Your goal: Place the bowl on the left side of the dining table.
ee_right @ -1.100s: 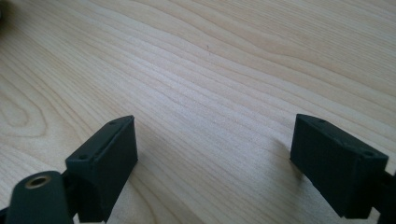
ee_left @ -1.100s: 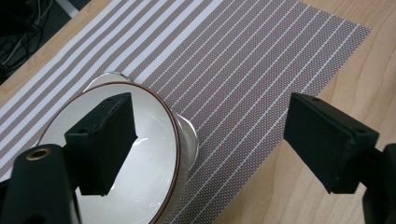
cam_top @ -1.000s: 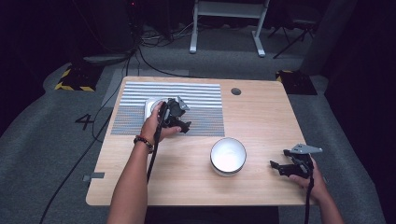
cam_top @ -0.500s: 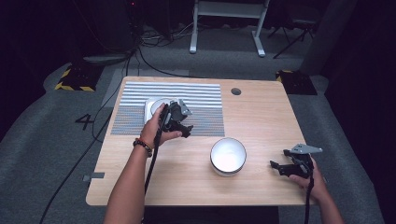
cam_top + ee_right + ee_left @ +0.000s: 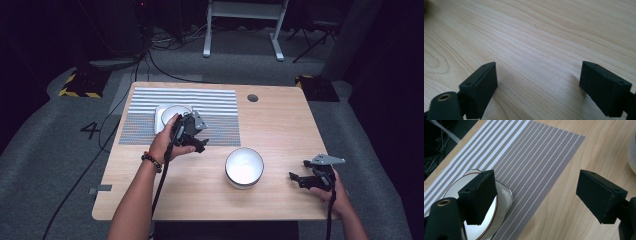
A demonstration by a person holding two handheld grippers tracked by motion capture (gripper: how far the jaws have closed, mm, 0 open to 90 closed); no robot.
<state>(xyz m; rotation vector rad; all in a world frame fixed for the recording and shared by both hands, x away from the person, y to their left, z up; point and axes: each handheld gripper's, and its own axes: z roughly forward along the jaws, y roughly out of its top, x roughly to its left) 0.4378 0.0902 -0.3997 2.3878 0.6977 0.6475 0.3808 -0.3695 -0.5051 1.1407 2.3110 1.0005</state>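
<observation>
A small white bowl (image 5: 171, 110) stands on a white square plate at the left of a grey striped mat (image 5: 216, 107). My left gripper (image 5: 199, 135) hovers open just right of and in front of that bowl. In the left gripper view nothing is between the jaws of my left gripper (image 5: 536, 182); the small bowl (image 5: 501, 201) sits behind the left jaw and the mat (image 5: 531, 162) lies ahead. A larger white bowl with a dark rim (image 5: 244, 165) stands on bare wood. My right gripper (image 5: 299, 172) rests open near the table's front right, over bare wood (image 5: 539, 72).
The wooden table (image 5: 282, 117) has a round cable hole (image 5: 252, 97) at the back right. The larger bowl's edge (image 5: 632, 152) shows at the right of the left gripper view. Cables and a white metal frame (image 5: 243, 15) are on the floor beyond the table.
My left gripper has drifted right and toward the person, away from the small bowl, which is now more uncovered. The right gripper has not moved.
</observation>
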